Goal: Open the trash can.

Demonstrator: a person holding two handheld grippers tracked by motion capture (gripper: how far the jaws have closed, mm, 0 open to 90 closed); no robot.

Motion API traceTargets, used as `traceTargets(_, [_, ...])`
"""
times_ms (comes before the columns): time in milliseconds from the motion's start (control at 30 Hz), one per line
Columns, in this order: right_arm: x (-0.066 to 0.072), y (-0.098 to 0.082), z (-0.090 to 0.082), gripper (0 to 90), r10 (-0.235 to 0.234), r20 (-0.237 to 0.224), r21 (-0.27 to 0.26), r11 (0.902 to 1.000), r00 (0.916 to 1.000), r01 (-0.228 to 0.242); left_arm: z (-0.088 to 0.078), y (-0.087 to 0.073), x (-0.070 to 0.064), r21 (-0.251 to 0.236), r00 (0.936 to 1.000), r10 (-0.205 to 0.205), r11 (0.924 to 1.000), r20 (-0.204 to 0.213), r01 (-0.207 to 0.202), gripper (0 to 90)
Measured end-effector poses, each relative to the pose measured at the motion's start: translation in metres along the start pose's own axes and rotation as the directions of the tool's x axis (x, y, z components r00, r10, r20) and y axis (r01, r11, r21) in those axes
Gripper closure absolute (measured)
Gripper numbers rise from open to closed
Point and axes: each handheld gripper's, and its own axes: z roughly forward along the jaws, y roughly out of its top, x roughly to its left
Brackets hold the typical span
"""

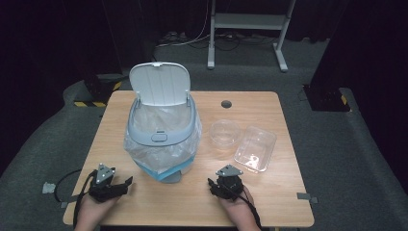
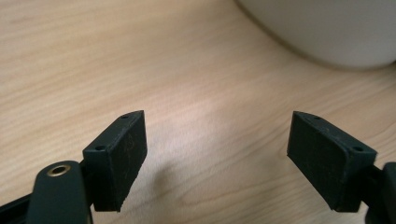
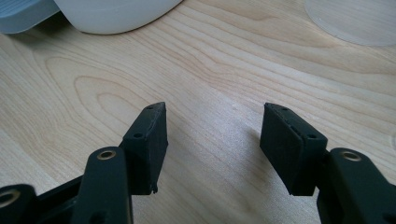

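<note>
Lidded bin [image 1: 162, 130] stands open on the table [image 1: 250, 192], bag-lined, ready for waste.
Left gripper [image 1: 126, 182] and right gripper [image 1: 212, 186] rest nearby, jaws wide, empty.

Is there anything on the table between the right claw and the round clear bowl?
No. In the high view, only bare wood lies between the right claw and the round clear bowl; the rectangular clear container sits off to the side.

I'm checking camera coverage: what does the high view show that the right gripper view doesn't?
High view alone: the bin's raised lid, the clear rectangular tray, and both hands with the left tongs. Right gripper view alone: its own open jaws seen close, nothing between them. Shared: the wooden table, the bin's base, the round clear bowl and the right tongs.
</note>
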Motion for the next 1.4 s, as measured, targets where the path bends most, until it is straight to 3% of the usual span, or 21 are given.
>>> traceTargets(100, [0.0,0.0,0.0,41.2,0.001,0.001,0.001,1.0,1.0,-0.001,0.002,-0.001,-0.001,0.013,1.0,0.006,0.9999,-0.003,-0.006,20.5])
traceTargets(133, [0.0,0.0,0.0,41.1,0.001,0.001,0.001,1.0,1.0,-0.001,0.003,-0.001,-0.001,0.01,0.9999,-0.014,0.9999,0.001,0.014,20.3])
traceTargets(200, [0.0,0.0,0.0,40.9,0.0,-0.002,0.001,1.0,1.0,0.0,0.006,-0.001,0.005,0.031,0.996,-0.071,0.9971,0.053,0.07,20.2])
traceTargets(300, [0.0,0.001,-0.001,41.3,-0.002,0.004,-0.007,1.0,1.0,0.002,0.006,0.0,0.004,0.033,0.9961,-0.071,0.997,0.053,0.069,19.4])
traceTargets(400, [-0.004,0.005,-0.012,44.0,0.0,0.02,-0.079,0.9969,0.9998,0.001,0.006,-0.001,0.004,0.034,0.9959,-0.073,0.9969,0.052,0.071,19.4])
traceTargets(467, [-0.005,0.007,-0.014,44.5,0.003,0.023,-0.086,0.9963,0.9997,-0.001,0.006,-0.001,0.004,0.034,0.9959,-0.074,0.9968,0.052,0.072,19.4])
traceTargets(633, [-0.019,0.012,-0.037,47.2,0.024,0.052,-0.152,0.9882,0.9984,-0.016,0.006,-0.001,0.004,0.033,0.996,-0.073,0.9969,0.052,0.071,19.6])
traceTargets(800, [-0.027,0.013,-0.049,47.7,0.041,0.076,-0.185,0.9825,0.9963,-0.027,0.006,-0.001,0.004,0.033,0.996,-0.073,0.9969,0.052,0.071,19.7])
traceTargets(967, [-0.043,0.011,-0.062,48.0,0.081,0.111,-0.218,0.9745,0.9904,-0.056,0.005,-0.001,0.004,0.032,0.996,-0.074,0.9969,0.051,0.072,20.0])
traceTargets(1200, [-0.068,0.004,-0.077,48.3,0.128,0.19,-0.246,0.966,0.9733,-0.079,0.005,-0.001,0.004,0.032,0.996,-0.074,0.9969,0.051,0.072,20.2])
traceTargets(1400, [-0.08,-0.001,-0.079,48.2,0.165,0.223,-0.254,0.9613,0.9607,-0.106,0.005,-0.001,0.004,0.031,0.9958,-0.074,0.9969,0.052,0.073,20.6])
